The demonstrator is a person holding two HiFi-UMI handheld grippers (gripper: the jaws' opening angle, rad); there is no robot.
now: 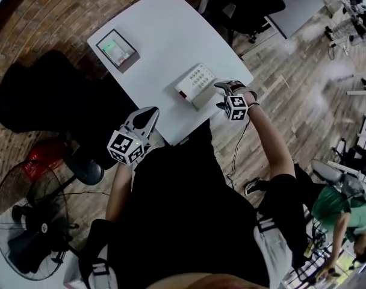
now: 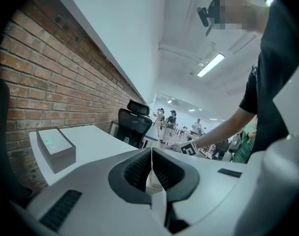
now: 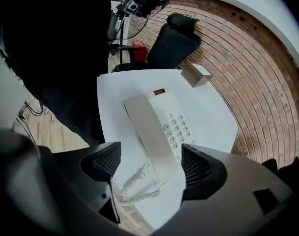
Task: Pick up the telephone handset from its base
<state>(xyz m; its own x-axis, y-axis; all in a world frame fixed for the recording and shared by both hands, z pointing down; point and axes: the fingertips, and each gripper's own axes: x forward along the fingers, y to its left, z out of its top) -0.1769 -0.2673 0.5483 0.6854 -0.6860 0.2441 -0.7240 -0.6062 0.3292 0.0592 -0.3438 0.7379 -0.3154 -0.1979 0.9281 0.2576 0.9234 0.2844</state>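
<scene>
The right gripper (image 1: 221,96) (image 3: 152,167) points steeply down over the near right corner of the white table (image 1: 159,35) (image 3: 211,107), its jaws standing apart on either side of the telephone handset's (image 1: 200,96) (image 3: 150,132) near end; the pads do not seem to press on it. The handset lies in its cradle on the base (image 1: 197,76) (image 3: 178,128), just beside the keypad, with the coiled cord (image 3: 137,191) trailing from its near end toward the table edge. The left gripper (image 1: 148,118) (image 2: 152,167) is held near the table's front edge, well apart from the phone, its jaws closed together with nothing between them. A small box (image 1: 117,49) (image 2: 56,149) (image 3: 196,75) with a green-lit top sits at the table's far left corner, and a black office chair (image 2: 134,123) (image 3: 173,43) stands beyond the table.
</scene>
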